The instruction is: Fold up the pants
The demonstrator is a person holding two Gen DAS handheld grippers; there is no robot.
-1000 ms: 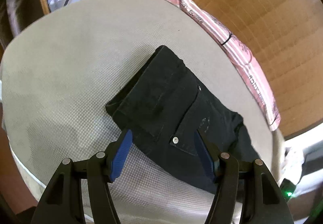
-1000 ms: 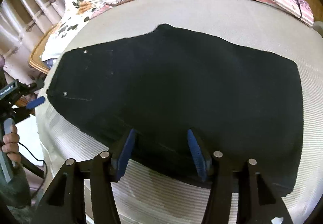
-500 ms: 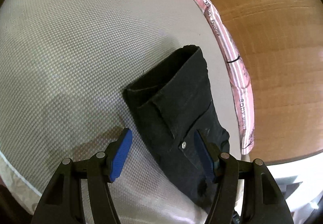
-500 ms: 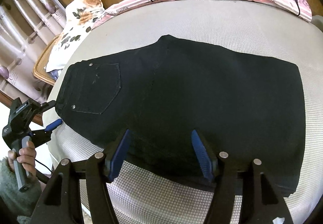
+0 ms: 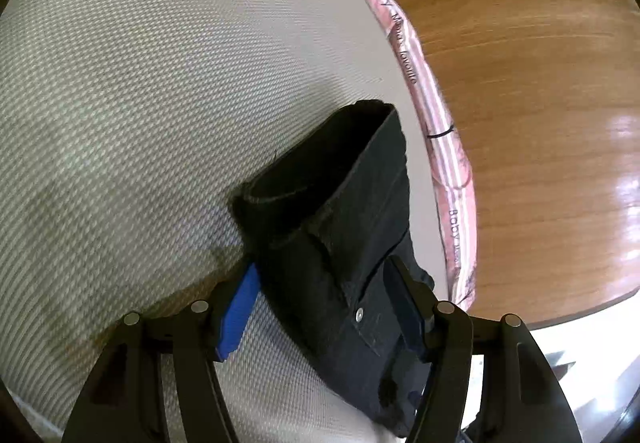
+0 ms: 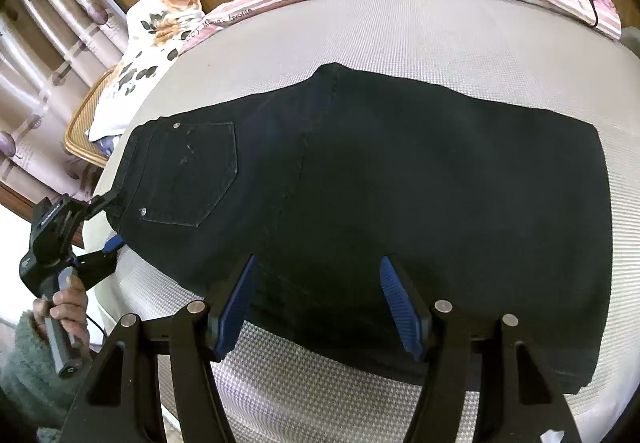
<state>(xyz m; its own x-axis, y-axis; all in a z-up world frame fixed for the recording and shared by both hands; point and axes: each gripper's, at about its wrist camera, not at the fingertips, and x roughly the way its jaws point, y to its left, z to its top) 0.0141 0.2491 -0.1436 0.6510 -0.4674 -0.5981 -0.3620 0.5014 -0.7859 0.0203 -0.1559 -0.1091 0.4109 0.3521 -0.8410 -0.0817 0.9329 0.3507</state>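
Left gripper (image 5: 320, 307): we see jaws apart, straddling the waistband end of the pants (image 6: 380, 203), pads not pressing on the cloth. Right gripper (image 6: 320, 303): jaws apart over the near edge of the pants, nothing gripped. We note the pants lie flat, black, folded in half on the grey mattress (image 6: 460, 51). Hand (image 6: 64, 307) holds the left gripper's handle.
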